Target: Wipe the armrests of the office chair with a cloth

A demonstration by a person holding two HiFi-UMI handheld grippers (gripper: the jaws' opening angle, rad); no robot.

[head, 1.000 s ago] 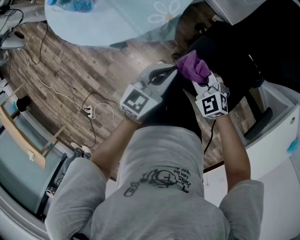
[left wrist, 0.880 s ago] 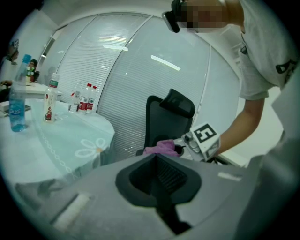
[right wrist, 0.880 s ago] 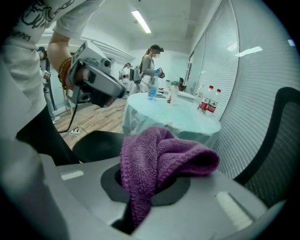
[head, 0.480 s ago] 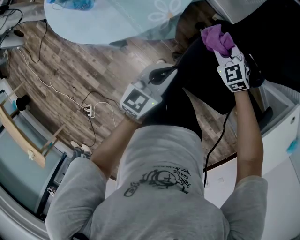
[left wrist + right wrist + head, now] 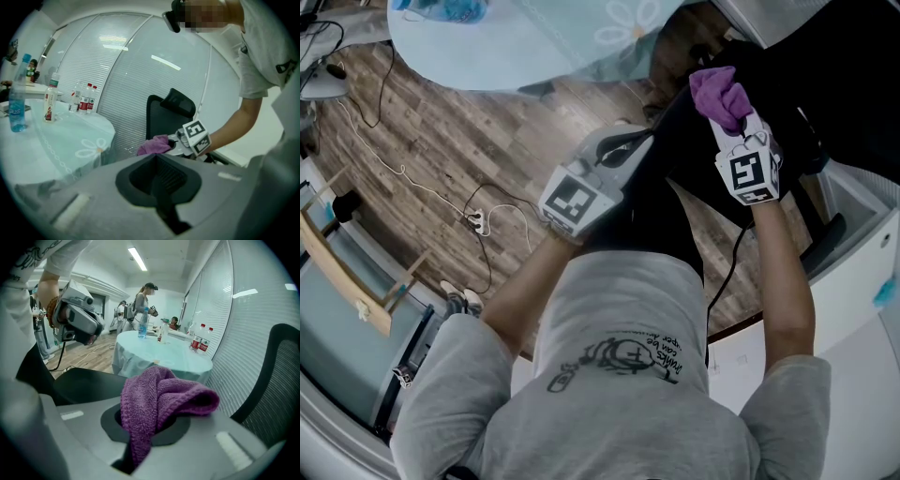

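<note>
My right gripper (image 5: 731, 122) is shut on a bunched purple cloth (image 5: 718, 92), held over the black office chair (image 5: 712, 178) near its back. In the right gripper view the cloth (image 5: 159, 397) spills out of the jaws, with the chair seat (image 5: 89, 383) below left and the mesh backrest (image 5: 276, 390) at right. My left gripper (image 5: 626, 150) hangs over the seat's left edge, jaws together with nothing in them. From the left gripper view the cloth (image 5: 153, 145) sits in front of the chair's backrest (image 5: 164, 117). A dark armrest (image 5: 821, 246) shows at the right.
A round table with a pale blue cover (image 5: 534, 37) stands beyond the chair, with several bottles (image 5: 49, 96) on it. Cables and a power strip (image 5: 476, 221) lie on the wood floor at left. White furniture (image 5: 853, 309) borders the right. People stand in the background (image 5: 140, 305).
The right gripper carried the cloth from beside the left gripper up and right toward the chair back, then came back slightly left and down. The left gripper stayed put.
</note>
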